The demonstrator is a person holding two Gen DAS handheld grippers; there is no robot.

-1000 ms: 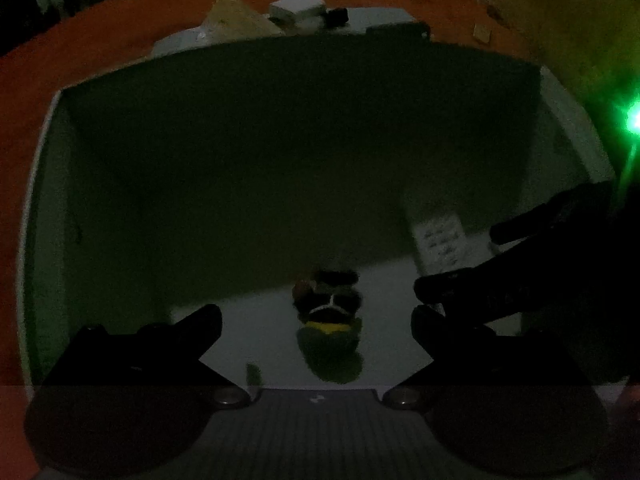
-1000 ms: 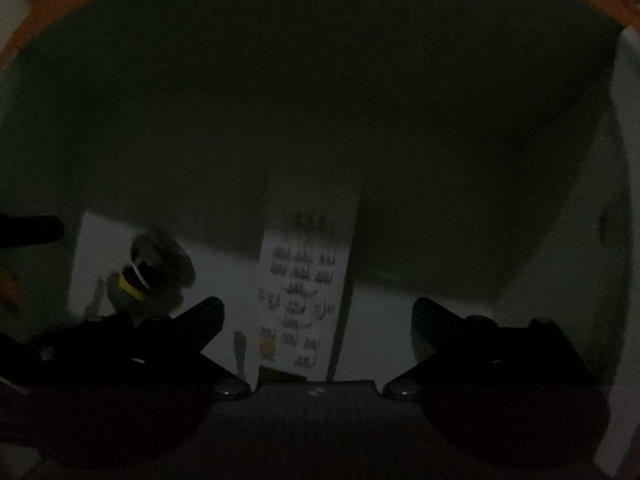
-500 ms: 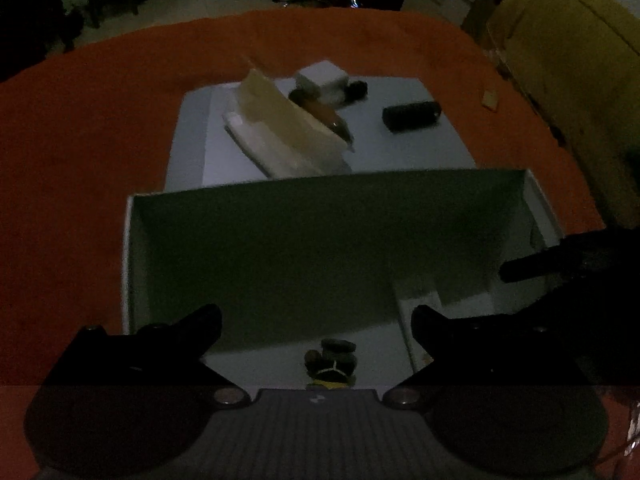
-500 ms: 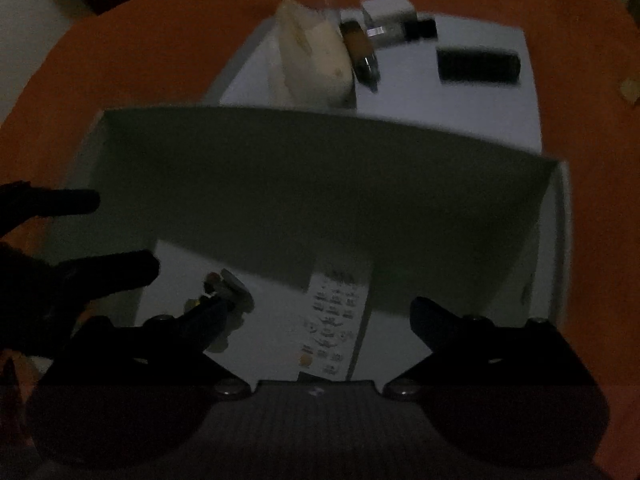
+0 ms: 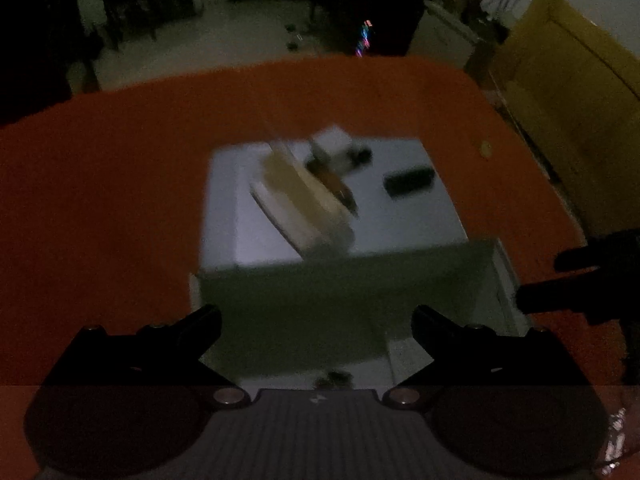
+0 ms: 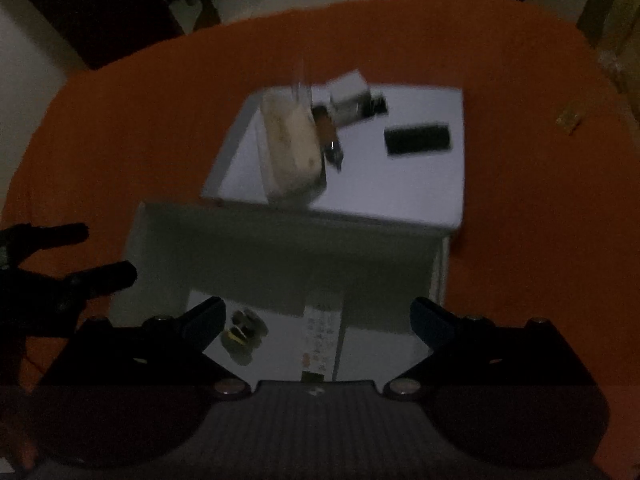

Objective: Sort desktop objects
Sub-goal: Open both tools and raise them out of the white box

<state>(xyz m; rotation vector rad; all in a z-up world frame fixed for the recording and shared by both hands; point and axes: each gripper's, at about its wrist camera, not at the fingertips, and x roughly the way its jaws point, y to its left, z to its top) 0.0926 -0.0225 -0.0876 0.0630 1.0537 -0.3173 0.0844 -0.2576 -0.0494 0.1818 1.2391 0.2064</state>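
Note:
A white open box (image 5: pixel 502 280) (image 6: pixel 438 276) stands on the orange cloth below both grippers. Inside it lie a white remote control (image 6: pixel 320 336) and a small dark toy with a yellow band (image 6: pixel 242 330) (image 5: pixel 334 378). My left gripper (image 5: pixel 316 322) hangs above the box, open and empty. My right gripper (image 6: pixel 316 314) is also open and empty, above the box. Behind the box a white board (image 5: pixel 420 224) (image 6: pixel 420 184) carries a tan packet (image 5: pixel 300 196) (image 6: pixel 290 140), a brown pen (image 5: pixel 338 184), a white block (image 5: pixel 332 146) (image 6: pixel 348 90) and a black bar (image 5: pixel 408 180) (image 6: pixel 418 138).
The orange cloth (image 5: pixel 120 200) covers a round table in a dim room. A small tan scrap (image 6: pixel 568 120) lies on the cloth at the right. A yellow cabinet (image 5: pixel 568 112) stands beyond the table's right edge. The other gripper's dark fingers (image 5: pixel 560 296) (image 6: pixel 80 276) show at each view's side.
Both grippers have risen up and back out of the box, open throughout. The remote and the toy stay on the box floor, and the board behind has come into view.

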